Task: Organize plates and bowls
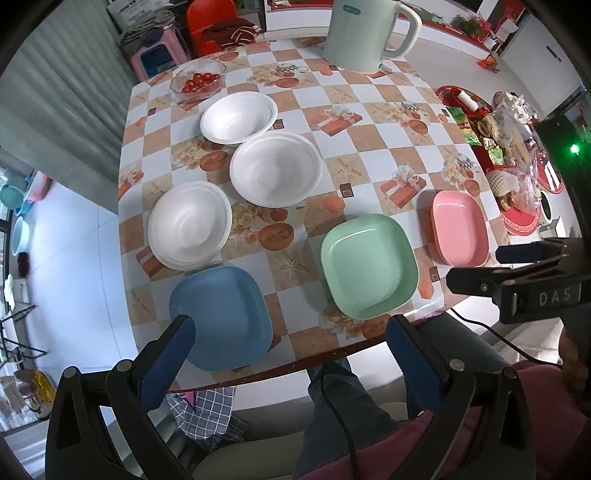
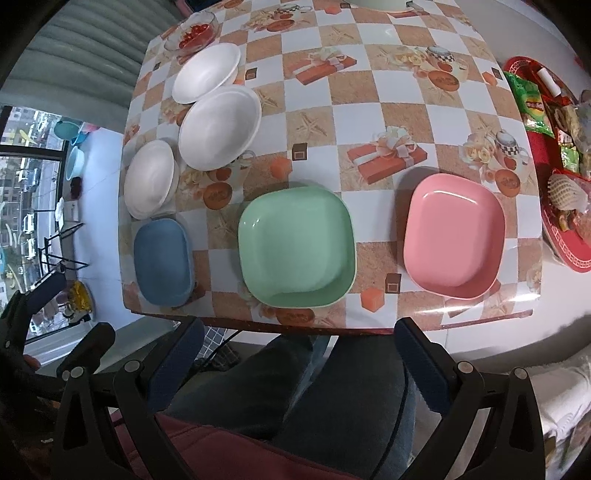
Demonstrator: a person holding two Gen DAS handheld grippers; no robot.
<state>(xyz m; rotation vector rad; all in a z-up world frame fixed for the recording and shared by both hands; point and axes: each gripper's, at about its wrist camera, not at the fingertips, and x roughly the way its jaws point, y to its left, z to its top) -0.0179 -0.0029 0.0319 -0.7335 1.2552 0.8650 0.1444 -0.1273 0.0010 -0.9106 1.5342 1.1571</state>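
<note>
Three white bowls (image 1: 238,116) (image 1: 275,168) (image 1: 190,223) stand in a slanted row on the left of the checkered table (image 1: 369,155). Along the near edge lie a blue plate (image 1: 221,317), a green plate (image 1: 369,266) and a pink plate (image 1: 460,232). My left gripper (image 1: 290,328) hovers open high over the near edge, between the blue and green plates, holding nothing. My right gripper (image 2: 299,328) hangs open and empty just off the edge, in front of the green plate (image 2: 295,247), with the pink plate (image 2: 454,236) to its right.
A pale green kettle (image 1: 365,33) stands at the far edge and a glass bowl of cherry tomatoes (image 1: 197,79) at the far left corner. A red tray of snacks (image 2: 554,147) fills the right side. A seated person's legs (image 2: 295,387) are below the near edge.
</note>
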